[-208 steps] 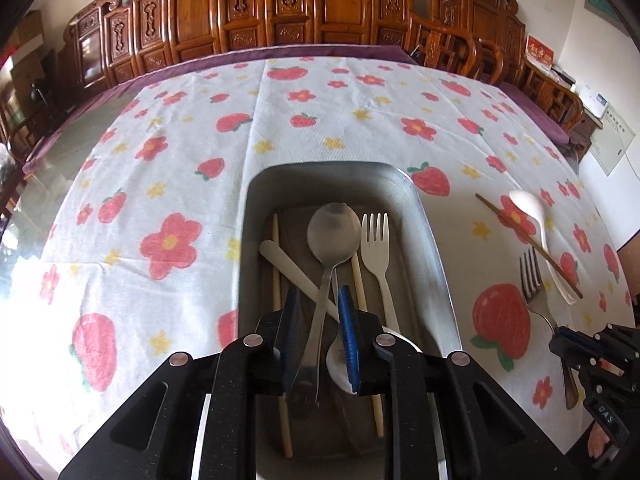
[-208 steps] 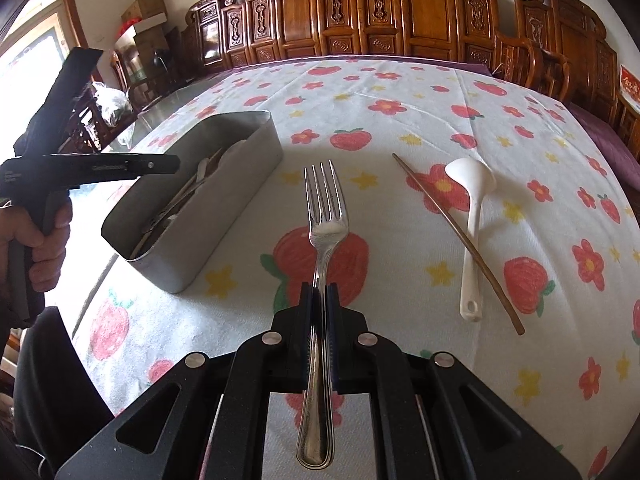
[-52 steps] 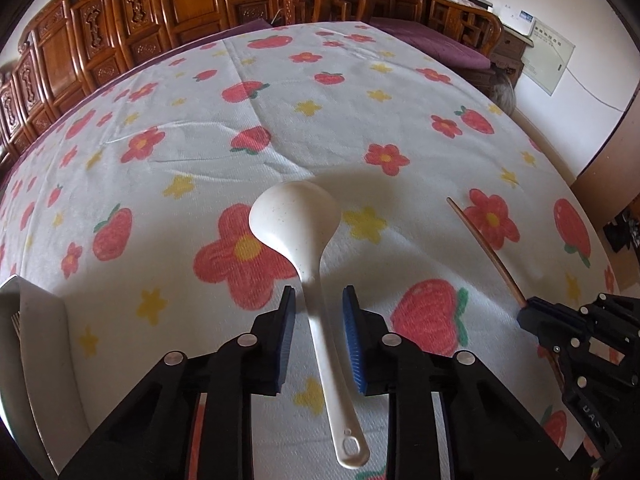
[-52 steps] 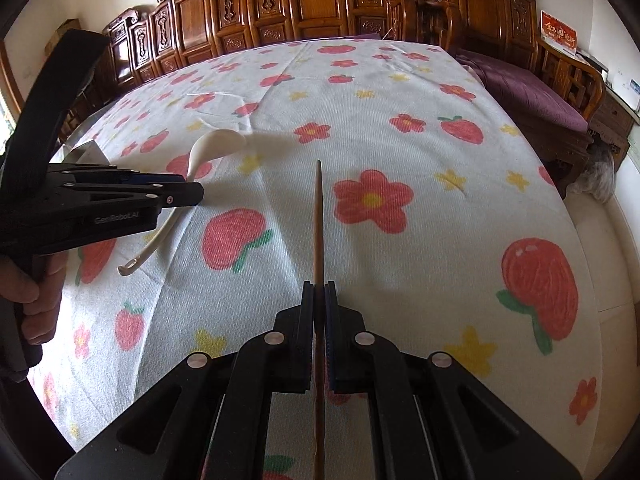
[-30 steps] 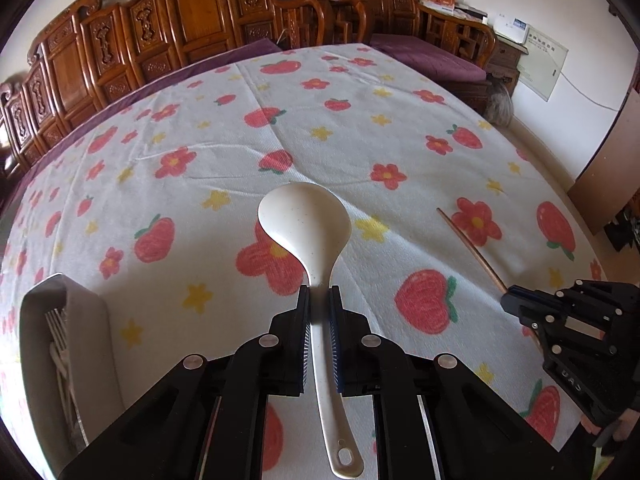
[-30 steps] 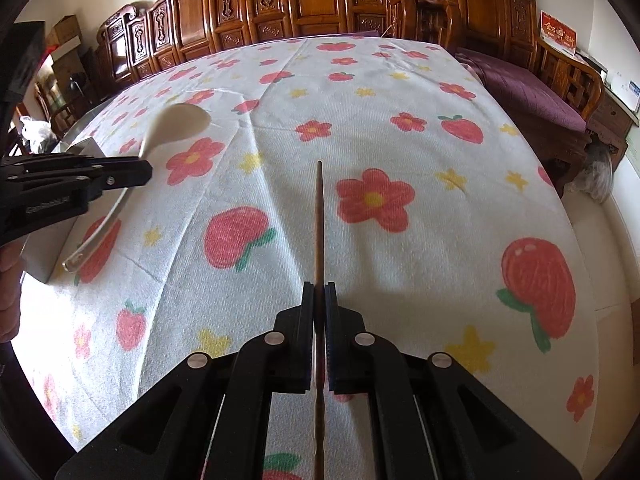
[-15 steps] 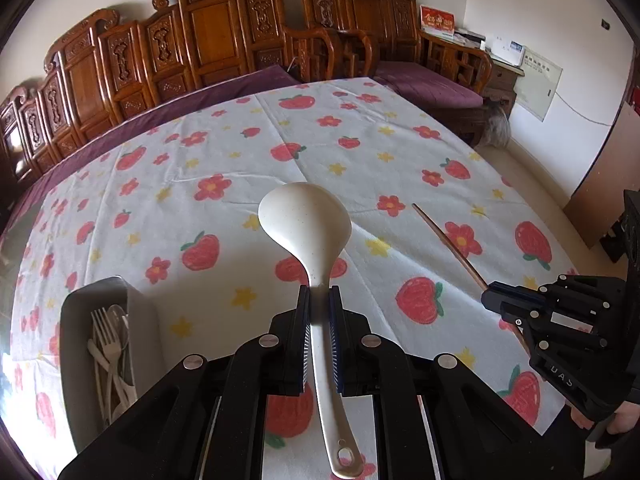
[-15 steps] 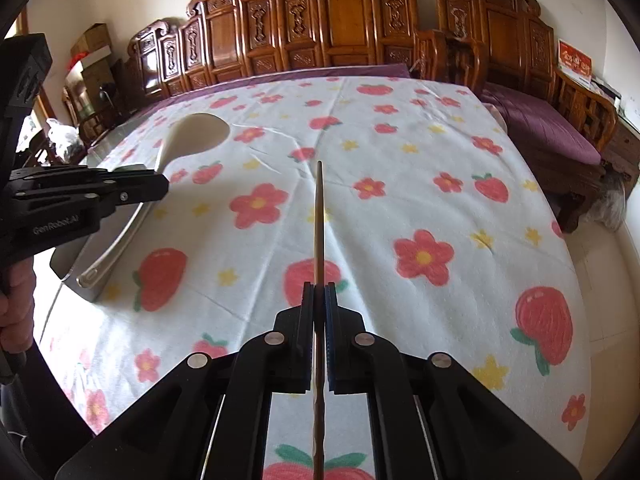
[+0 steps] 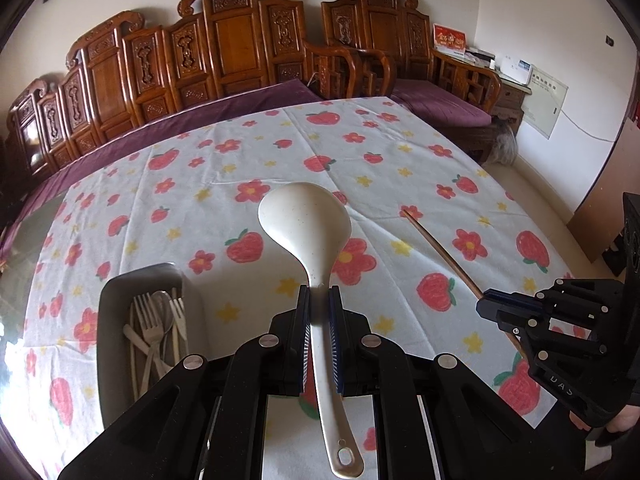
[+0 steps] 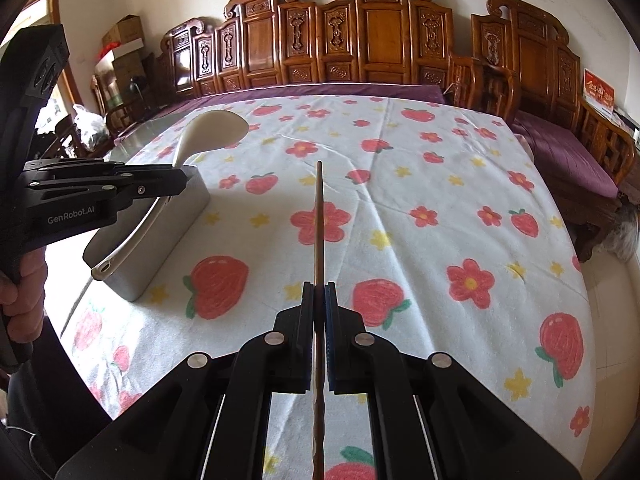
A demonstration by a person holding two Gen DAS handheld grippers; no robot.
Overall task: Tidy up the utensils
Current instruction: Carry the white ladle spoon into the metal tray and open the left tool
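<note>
With the left claw [image 9: 319,300] pinching the white ladle [image 9: 310,232] mid-frame and the right claw [image 10: 319,288] pinching a thin chopstick [image 10: 319,216] above the desk [image 10: 420,184], either could pivot and miss the lower-left metal tray [image 9: 106,320].

Carved wooden chairs [image 9: 240,52] with purple cushions [image 10: 560,140] line the wall behind the surface, whose white cloth [image 9: 360,152] shows strawberries and flowers. Cardboard boxes [image 10: 124,36] stand stacked at left.

Can't sort out the cutlery [image 9: 158,332] piled in the tray [image 9: 116,384], and the chopstick [image 10: 319,240] runs off the bottom edge.
</note>
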